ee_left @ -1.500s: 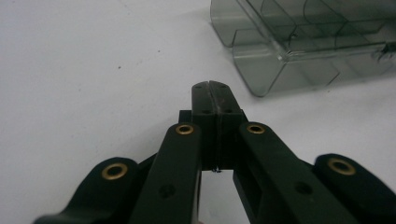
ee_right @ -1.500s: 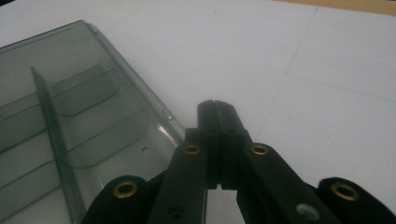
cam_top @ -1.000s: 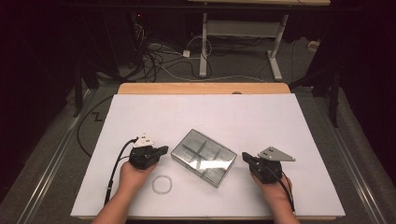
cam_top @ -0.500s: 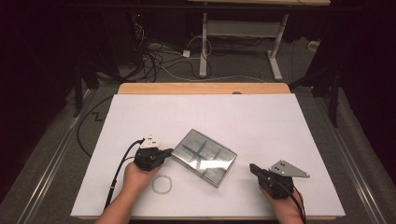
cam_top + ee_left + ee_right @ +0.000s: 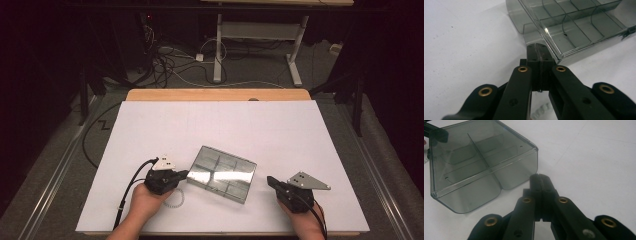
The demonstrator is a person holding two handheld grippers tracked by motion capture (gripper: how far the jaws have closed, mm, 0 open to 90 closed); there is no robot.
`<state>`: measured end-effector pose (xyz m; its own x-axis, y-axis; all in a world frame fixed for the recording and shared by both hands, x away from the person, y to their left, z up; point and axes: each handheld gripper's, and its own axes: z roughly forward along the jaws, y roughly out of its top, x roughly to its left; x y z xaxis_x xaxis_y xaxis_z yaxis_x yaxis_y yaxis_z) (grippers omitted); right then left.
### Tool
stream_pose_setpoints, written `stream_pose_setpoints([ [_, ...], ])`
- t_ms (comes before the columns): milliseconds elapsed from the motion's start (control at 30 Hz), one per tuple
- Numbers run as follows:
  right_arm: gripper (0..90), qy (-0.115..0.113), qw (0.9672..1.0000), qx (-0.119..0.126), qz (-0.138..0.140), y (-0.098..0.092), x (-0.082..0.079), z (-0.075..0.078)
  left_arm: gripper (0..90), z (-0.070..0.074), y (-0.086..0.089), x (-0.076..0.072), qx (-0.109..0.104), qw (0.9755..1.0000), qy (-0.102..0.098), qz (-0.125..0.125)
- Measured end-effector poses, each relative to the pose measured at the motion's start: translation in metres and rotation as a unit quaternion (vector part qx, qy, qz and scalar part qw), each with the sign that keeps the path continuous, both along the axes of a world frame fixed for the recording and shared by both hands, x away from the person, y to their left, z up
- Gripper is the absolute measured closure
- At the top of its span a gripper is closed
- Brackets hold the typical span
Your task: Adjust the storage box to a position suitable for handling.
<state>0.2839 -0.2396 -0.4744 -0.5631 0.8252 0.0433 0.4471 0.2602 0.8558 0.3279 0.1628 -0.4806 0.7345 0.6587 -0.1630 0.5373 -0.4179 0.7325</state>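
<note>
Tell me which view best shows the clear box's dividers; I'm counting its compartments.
The high view: the whole compartment box lies in frame with its divider grid. The left gripper view shows one end close up, the right gripper view one corner.

Cut off by the top edge of the left gripper view: far compartments of the smoky plastic box point(image 5: 574, 27). Half hidden beneath the left gripper point(image 5: 184, 174), beside that box: a small pale ring point(image 5: 175, 199), too small to identify.
</note>
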Motion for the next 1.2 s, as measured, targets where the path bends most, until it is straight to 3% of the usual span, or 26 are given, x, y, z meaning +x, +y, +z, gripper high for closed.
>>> stream_pose_setpoints([
  [267,90.0,-0.005,1.0000,0.005,0.000,-0.002,-0.001,0.003,88.1,0.001,-0.005,-0.013,-0.002,0.9998,0.008,-0.020],
  [400,90.0,-0.006,0.9999,0.007,-0.005,-0.006,0.000,0.003,88.1,0.002,-0.019,-0.033,0.000,0.9989,0.009,-0.047],
  [433,90.0,-0.006,0.9999,0.009,-0.007,-0.007,0.000,0.004,88.1,0.001,-0.024,-0.039,-0.016,0.9988,0.015,-0.043],
  [467,90.0,-0.005,0.9999,0.010,-0.010,-0.008,0.000,0.004,88.1,0.002,-0.026,-0.042,0.000,0.9981,0.009,-0.061],
  [600,90.0,-0.005,0.9998,0.011,-0.015,-0.013,0.001,0.004,88.1,0.002,-0.042,-0.056,-0.001,0.9961,0.008,-0.088],
  [800,90.0,-0.001,0.9998,0.009,-0.015,-0.014,0.001,0.003,88.0,0.002,-0.051,-0.062,0.002,0.9946,0.001,-0.104],
  [1000,90.0,0.006,1.0000,0.004,-0.006,-0.010,0.000,0.001,88.0,0.004,-0.035,-0.056,-0.009,0.9971,0.001,-0.076],
  [1067,90.0,0.008,0.9999,0.003,-0.006,-0.009,0.000,0.001,88.0,0.008,-0.018,-0.054,-0.015,0.9989,-0.009,-0.044],
  [1100,90.0,0.010,0.9999,0.003,-0.005,-0.009,0.000,0.000,88.0,0.007,-0.015,-0.056,-0.043,0.9989,0.000,-0.018],
  [1200,90.0,0.015,0.9999,0.001,-0.005,-0.010,-0.001,-0.001,88.0,0.008,-0.004,-0.057,-0.050,0.9988,0.000,-0.002],
])
